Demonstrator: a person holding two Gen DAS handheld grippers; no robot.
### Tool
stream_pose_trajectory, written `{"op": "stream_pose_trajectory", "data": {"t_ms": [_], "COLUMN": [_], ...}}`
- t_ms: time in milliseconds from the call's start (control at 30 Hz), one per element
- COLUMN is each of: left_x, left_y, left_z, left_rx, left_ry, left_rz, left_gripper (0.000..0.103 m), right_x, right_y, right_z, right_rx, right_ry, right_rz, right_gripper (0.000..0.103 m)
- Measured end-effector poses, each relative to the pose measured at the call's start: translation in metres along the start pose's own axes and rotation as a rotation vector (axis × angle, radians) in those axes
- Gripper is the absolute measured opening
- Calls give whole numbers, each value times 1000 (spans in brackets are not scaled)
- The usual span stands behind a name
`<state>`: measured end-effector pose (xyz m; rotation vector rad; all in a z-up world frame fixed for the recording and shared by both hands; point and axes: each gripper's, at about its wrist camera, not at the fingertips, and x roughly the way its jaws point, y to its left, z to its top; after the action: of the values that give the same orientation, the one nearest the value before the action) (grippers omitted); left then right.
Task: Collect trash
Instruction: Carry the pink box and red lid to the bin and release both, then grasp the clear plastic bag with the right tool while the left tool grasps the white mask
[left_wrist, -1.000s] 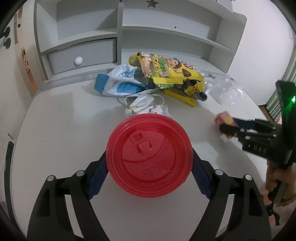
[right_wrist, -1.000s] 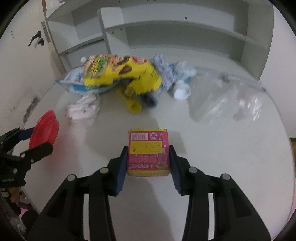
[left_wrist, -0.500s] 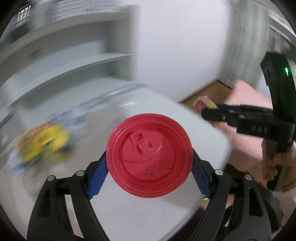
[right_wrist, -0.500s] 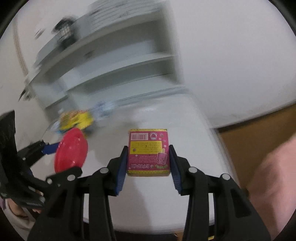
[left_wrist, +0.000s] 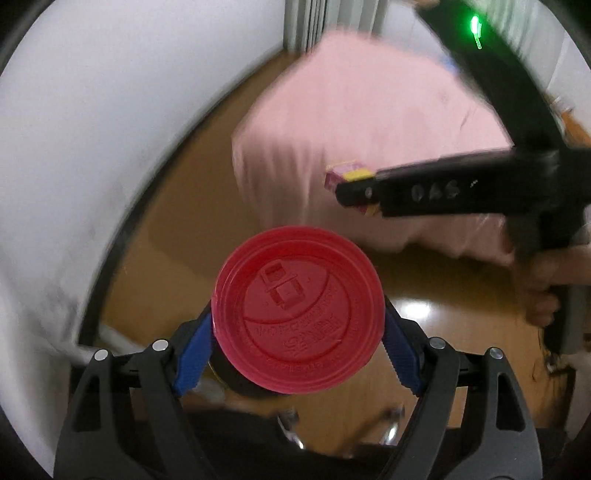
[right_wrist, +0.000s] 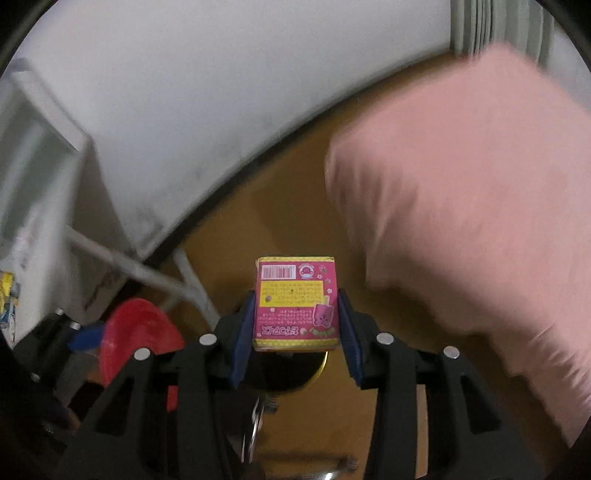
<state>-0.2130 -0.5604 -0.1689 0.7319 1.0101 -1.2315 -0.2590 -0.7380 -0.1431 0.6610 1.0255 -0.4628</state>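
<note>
My left gripper (left_wrist: 297, 332) is shut on a round red plastic lid (left_wrist: 297, 308), its blue pads pressing the rim on both sides. The right gripper (right_wrist: 295, 314) is shut on a small pink and yellow carton (right_wrist: 295, 302) with a barcode. Both point down over a wooden floor. In the left wrist view the right gripper (left_wrist: 354, 192) reaches in from the right with the carton (left_wrist: 345, 175) at its tip. The red lid (right_wrist: 136, 339) also shows low on the left of the right wrist view. A dark round opening (right_wrist: 288, 373) lies just under the carton, mostly hidden.
A pink bedcover (left_wrist: 369, 129) fills the upper right, and also the pink bedcover (right_wrist: 480, 221) in the right wrist view. White wall (left_wrist: 92, 129) with a dark skirting curves on the left. The white desk's side and legs (right_wrist: 55, 206) stand at the left. A hand (left_wrist: 546, 280) grips the right tool.
Both grippers swung away from the desk and its trash pile and now point down over the floor beside the pink bed. Lid and carton stayed held.
</note>
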Motion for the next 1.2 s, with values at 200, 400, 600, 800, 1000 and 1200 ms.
{"op": "stream_pose_trajectory", "data": {"t_ms": [200,400,600,800,1000,1200], "left_x": [120,157,160,139,17,-130], "left_y": [40,65,74,70,-22,-59], "left_z": [-35,-37,-34,-31,15,42], "left_rx": [-90,-149,-166,-249,12,80], "left_ry": [241,288,285,231,-160,-511], "left_rz": [55,80,29,-13,12,41], "left_gripper": [79,79,81,88,88,95], "right_x": [156,215,225,187,44,-99], "right_y": [-3,-13,-12,-31,-77,-99], "right_z": [-42,-49,-37,-23,-1,-21], "right_rx": [82,204,242,335,414,501], "right_ry": [298,411,399,336,-52,-385], "right_rz": [68,116,171,197,-25,-35], "right_gripper": [42,42,47,85,86,92]}}
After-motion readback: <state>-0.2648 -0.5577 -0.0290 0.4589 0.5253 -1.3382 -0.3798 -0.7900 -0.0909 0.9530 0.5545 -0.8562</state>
